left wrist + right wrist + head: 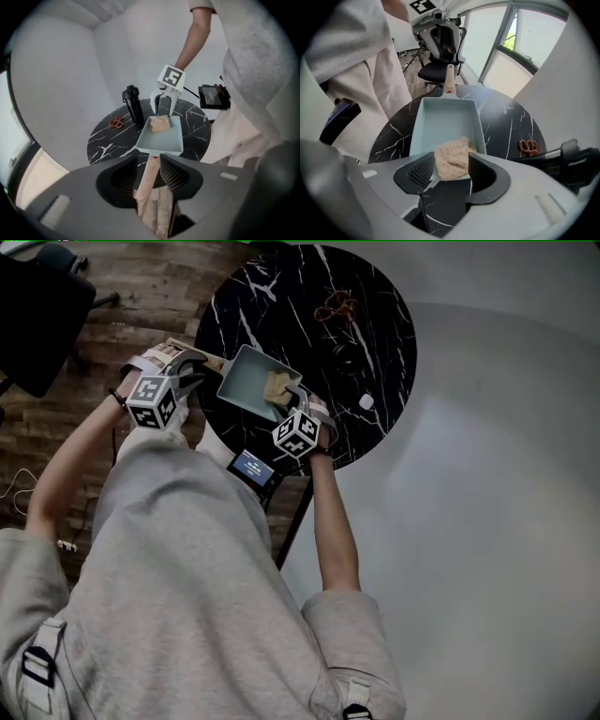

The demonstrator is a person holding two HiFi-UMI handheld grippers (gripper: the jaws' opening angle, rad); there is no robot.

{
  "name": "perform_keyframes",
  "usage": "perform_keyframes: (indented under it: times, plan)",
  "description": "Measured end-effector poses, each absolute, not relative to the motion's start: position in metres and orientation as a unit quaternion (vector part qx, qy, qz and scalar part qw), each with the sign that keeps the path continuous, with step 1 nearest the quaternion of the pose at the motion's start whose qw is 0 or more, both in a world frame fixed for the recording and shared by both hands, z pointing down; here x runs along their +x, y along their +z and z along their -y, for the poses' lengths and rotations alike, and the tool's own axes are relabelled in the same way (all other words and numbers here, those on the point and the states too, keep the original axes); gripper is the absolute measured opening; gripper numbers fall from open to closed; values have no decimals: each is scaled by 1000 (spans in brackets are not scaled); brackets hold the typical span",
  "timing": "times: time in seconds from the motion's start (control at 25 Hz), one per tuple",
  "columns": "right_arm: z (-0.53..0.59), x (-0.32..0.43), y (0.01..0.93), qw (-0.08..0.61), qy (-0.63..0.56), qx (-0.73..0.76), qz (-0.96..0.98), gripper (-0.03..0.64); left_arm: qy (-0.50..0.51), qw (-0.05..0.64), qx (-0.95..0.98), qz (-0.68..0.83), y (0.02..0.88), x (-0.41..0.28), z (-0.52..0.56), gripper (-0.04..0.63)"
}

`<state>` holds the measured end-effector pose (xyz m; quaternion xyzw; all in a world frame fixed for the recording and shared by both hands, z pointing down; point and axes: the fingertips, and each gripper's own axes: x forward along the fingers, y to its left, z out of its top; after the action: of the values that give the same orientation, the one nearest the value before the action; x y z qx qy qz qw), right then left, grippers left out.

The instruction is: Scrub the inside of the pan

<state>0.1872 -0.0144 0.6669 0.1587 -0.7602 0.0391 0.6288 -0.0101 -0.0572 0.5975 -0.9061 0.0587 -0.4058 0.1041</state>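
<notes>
A pale blue rectangular pan rests on the round black marble table. A tan scrub pad lies in the pan's end away from the handle. The wooden handle runs between the jaws of my left gripper, which stand apart around it, so this gripper is open. My right gripper points steeply down over the pad. Its jaws are wide open, one on each side of the pad.
A black bottle and a brown pretzel-shaped thing sit on the table's far side, with a small white item. A small screen device hangs at the near edge. An office chair stands on the wooden floor.
</notes>
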Motion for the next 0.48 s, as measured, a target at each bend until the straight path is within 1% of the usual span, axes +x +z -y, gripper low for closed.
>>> perform_keyframes:
  times: [0.08,0.16,0.32,0.48]
  plan:
    - [23,183,679,635,46,166,753,230,-431,153,-889,-22,615,-8,57,139]
    - [27,182,701,659,49,156,734,232,-449,176,-876,14,635,-9,54,149]
    - [36,191,719,700,70,159,693,231,-478,161,-862,51,668,-14,51,200]
    - [48,202,716,738,35,195,645,212,-481,141,-864,49,682,-14,54,207]
